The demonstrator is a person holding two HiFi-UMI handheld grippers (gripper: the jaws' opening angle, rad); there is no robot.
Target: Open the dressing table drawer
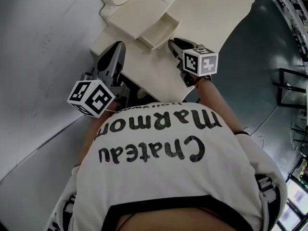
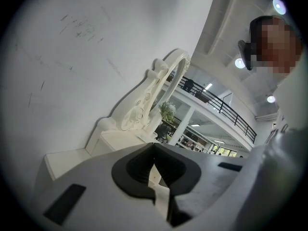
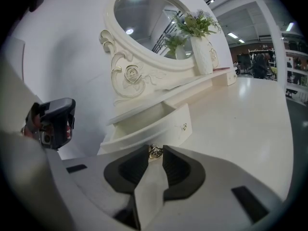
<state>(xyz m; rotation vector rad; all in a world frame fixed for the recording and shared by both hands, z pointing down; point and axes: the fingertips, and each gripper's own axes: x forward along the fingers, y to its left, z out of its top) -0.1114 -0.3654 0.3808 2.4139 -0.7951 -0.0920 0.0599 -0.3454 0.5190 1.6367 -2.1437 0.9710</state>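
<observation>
The white dressing table point(image 1: 226, 8) fills the top of the head view. Its small drawer point(image 1: 159, 29) stands pulled out from under the mirror shelf. In the right gripper view the drawer point(image 3: 144, 126) shows its hollow inside and curved front. My right gripper point(image 3: 155, 154) is shut on a small metal knob point(image 3: 155, 151) on that front; in the head view it point(image 1: 173, 44) sits at the drawer's right corner. My left gripper point(image 1: 117, 47) hovers over the table's left end, shut and holding nothing, with its tips together point(image 2: 154, 150).
An oval mirror in a carved white frame point(image 3: 144, 28) stands at the back, and beside it a white vase of greenery point(image 3: 199, 52). A grey wall point(image 1: 43, 42) runs along the left. Dark floor point(image 1: 269, 47) lies beyond the table's curved right edge.
</observation>
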